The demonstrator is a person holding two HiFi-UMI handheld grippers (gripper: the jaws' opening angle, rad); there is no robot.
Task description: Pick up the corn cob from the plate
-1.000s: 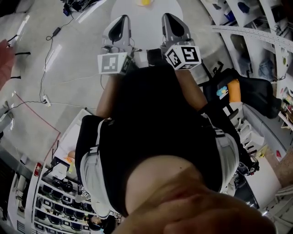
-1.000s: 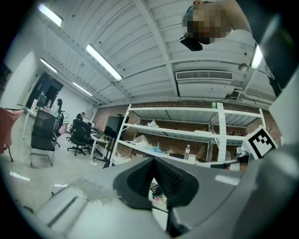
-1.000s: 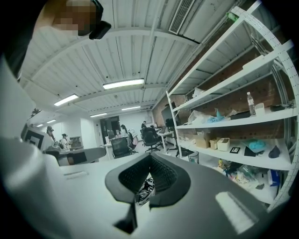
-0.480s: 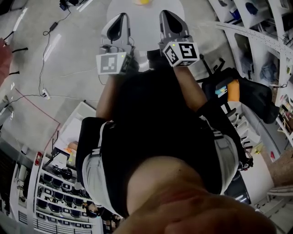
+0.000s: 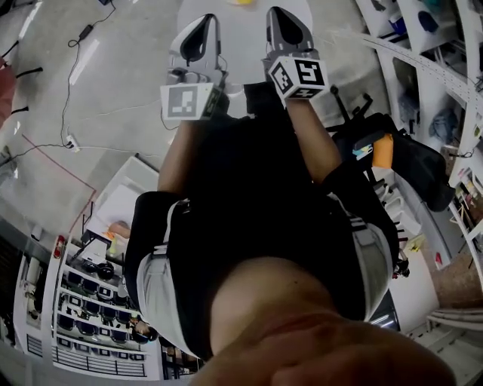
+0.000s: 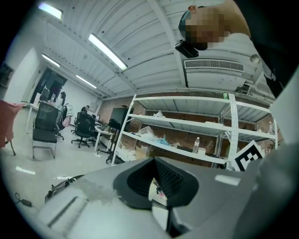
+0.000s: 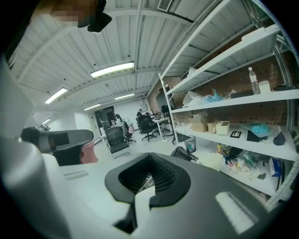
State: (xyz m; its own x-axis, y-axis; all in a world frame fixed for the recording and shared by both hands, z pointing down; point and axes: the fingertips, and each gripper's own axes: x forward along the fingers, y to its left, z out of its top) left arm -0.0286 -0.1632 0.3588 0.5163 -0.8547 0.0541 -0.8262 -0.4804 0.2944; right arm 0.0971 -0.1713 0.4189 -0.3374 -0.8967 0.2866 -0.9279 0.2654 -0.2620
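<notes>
In the head view the person's body fills the middle, and both arms reach out toward a white round table (image 5: pixel 243 41) at the top. A sliver of yellow (image 5: pixel 242 1) on the table's far side touches the picture's top edge; it may be the corn cob, and no plate shows. My left gripper (image 5: pixel 201 30) and right gripper (image 5: pixel 281 21) hover side by side over the table's near part. Both are shut with nothing between the jaws. The left gripper (image 6: pixel 156 184) and the right gripper (image 7: pixel 147 179) look out level across the room, so neither view shows the table top.
White shelving (image 5: pixel 423 45) runs along the right, with a black bag and an orange object (image 5: pixel 383 149) below it. Cables (image 5: pixel 75 45) trail over the floor at the left. A rack of small parts (image 5: pixel 83 301) stands at lower left. Office chairs (image 6: pixel 46 128) stand far off.
Both grippers have moved up the picture, farther over the white table. The yellow thing has slid almost out of the top edge. The jaws have stayed shut.
</notes>
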